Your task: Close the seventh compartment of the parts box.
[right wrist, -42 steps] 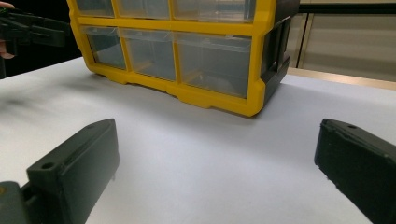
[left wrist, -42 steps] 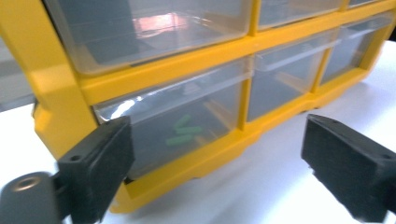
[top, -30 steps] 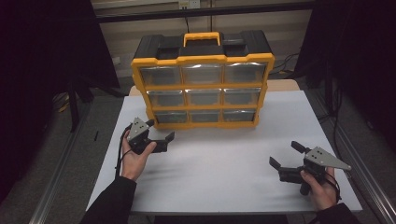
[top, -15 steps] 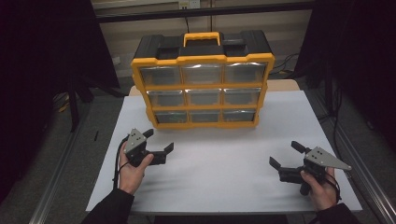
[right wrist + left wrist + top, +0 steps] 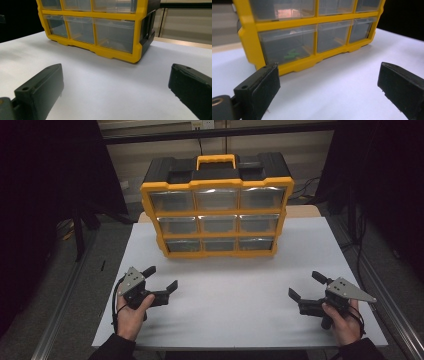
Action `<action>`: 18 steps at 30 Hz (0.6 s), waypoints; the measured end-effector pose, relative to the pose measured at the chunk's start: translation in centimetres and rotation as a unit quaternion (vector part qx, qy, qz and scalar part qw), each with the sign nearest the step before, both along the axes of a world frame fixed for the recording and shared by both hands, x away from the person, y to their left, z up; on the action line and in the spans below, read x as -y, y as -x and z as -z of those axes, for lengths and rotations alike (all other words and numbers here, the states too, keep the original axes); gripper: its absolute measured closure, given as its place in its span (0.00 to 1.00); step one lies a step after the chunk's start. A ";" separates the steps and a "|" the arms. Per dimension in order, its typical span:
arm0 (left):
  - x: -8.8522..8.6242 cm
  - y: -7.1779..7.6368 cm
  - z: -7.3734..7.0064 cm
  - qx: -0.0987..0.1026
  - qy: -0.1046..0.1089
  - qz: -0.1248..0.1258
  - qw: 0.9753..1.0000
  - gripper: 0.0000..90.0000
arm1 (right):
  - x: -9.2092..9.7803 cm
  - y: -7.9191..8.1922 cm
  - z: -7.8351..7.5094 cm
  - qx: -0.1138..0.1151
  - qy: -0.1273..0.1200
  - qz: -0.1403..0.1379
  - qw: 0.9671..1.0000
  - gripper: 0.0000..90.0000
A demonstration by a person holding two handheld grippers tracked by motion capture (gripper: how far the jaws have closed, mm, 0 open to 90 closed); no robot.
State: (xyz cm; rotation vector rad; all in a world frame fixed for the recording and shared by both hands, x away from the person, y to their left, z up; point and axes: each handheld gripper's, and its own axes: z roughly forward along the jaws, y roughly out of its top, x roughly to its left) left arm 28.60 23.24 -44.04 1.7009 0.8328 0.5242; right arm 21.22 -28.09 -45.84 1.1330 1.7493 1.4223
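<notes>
Filling most of the high view, the white table (image 5: 240, 295) runs from the far wall toward the person, its left and right edges lined by grey rails and dark floor beyond. At twelve o'clock on it stands the yellow drawer cabinet (image 5: 218, 216), upright, three rows of three clear drawers facing the person, a black top with a yellow handle (image 5: 216, 161) above. Its base sits close to the far edge, leaving a wide bare stretch of tabletop in front with nothing lying between it and the two tongs.

At about eight o'clock the left gripper (image 5: 163, 277) rests low over the table in the person's left hand (image 5: 131, 312), jaws spread wide and holding nothing; in the left gripper view they frame the cabinet's bottom row, where small green pieces (image 5: 292, 53) lie in the nearest drawer (what they are is too blurred to tell). At four o'clock the right gripper (image 5: 307, 285) sits in the right hand (image 5: 342, 320) near the front right corner, jaws likewise wide apart and empty, well apart from the cabinet.
</notes>
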 end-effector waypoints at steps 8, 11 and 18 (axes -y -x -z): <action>-0.6 1.6 0.2 0.009 -0.003 -0.003 1.000 0.05 | 0.0 0.0 0.0 0.000 0.001 0.000 1.000 0.00; -0.8 1.9 0.3 0.009 -0.004 -0.004 1.000 0.05 | 0.0 0.0 0.0 0.000 0.001 0.001 1.000 0.00; -1.2 2.2 0.6 0.009 -0.008 -0.010 1.000 0.05 | 0.0 0.0 0.0 -0.001 0.001 0.002 1.000 0.00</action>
